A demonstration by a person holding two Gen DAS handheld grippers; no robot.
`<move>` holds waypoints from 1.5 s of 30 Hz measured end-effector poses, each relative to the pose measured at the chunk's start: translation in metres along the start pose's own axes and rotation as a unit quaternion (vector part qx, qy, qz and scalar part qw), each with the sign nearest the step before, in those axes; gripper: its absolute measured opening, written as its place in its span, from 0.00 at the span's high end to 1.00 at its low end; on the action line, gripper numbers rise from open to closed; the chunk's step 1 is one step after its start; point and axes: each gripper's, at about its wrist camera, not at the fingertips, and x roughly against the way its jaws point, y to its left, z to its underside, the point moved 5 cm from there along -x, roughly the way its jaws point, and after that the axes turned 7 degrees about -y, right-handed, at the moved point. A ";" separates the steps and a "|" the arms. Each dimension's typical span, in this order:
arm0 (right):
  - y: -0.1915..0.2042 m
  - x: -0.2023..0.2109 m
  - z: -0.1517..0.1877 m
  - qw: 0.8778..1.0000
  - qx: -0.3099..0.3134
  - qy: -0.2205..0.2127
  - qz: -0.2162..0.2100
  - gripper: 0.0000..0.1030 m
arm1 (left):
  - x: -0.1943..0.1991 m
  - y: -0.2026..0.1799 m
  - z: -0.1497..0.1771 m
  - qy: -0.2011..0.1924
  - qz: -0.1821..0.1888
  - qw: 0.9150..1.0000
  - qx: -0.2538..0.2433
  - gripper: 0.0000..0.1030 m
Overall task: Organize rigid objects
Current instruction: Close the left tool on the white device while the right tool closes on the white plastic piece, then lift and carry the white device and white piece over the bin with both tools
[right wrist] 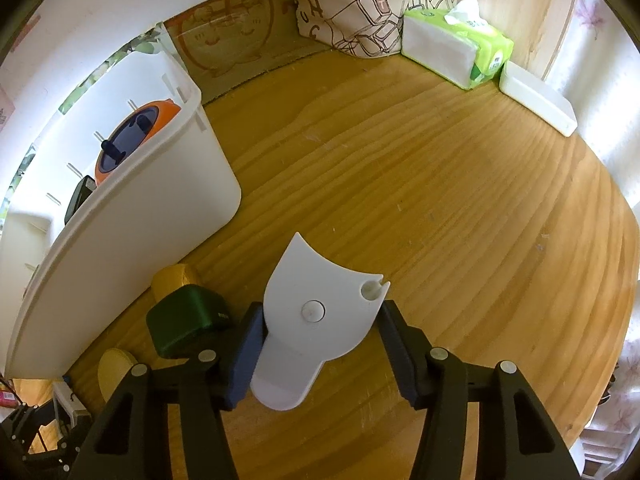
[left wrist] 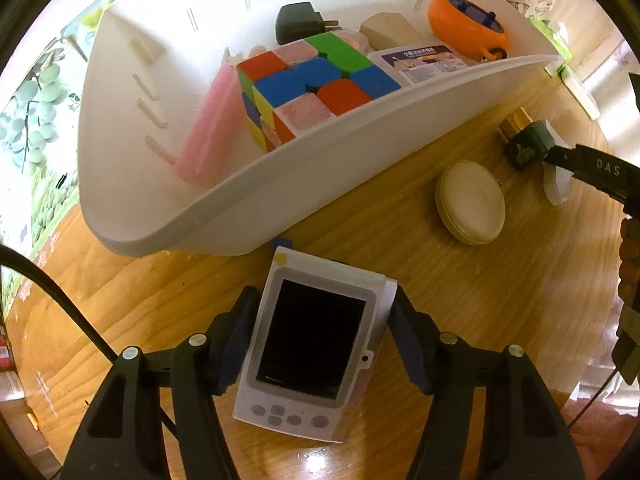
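Warm, yellowish indoor light filled both views. The white bin (left wrist: 240, 208) was blown out along its walls, and glare spotted the glossy bench (left wrist: 320, 460) at the lower centre. Fisheye bending curved the edges, with dark vignetted corners; the centres stayed sharp.
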 end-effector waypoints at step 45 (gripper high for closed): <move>0.073 0.128 0.040 0.966 0.200 -0.004 -0.164 0.44 | 0.119 0.017 0.067 -0.206 0.026 0.940 0.271 0.39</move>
